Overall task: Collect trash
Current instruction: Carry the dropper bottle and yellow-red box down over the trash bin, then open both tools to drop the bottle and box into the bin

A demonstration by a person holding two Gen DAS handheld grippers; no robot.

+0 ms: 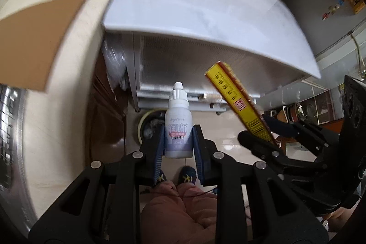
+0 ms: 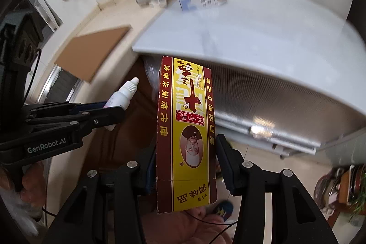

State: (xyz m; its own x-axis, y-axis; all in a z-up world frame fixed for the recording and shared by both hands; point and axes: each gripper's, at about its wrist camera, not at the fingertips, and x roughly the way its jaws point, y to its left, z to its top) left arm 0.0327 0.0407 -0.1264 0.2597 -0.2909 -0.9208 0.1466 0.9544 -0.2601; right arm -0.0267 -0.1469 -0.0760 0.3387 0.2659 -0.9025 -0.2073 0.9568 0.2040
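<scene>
Gripping a dropper bottle (image 1: 178, 129), left tongs (image 1: 178, 148); right tongs (image 2: 185, 166) clamp a box (image 2: 186, 134).

Both grippers are pointed steeply downward in front of the white table (image 1: 205, 15). The left gripper (image 1: 178, 143) is clamped on a small white dropper bottle (image 1: 177, 127). The right gripper (image 2: 186, 166) is closed on a yellow and red carton (image 2: 185, 129). A hand (image 2: 32, 180) is seen gripping the left handle.
</scene>
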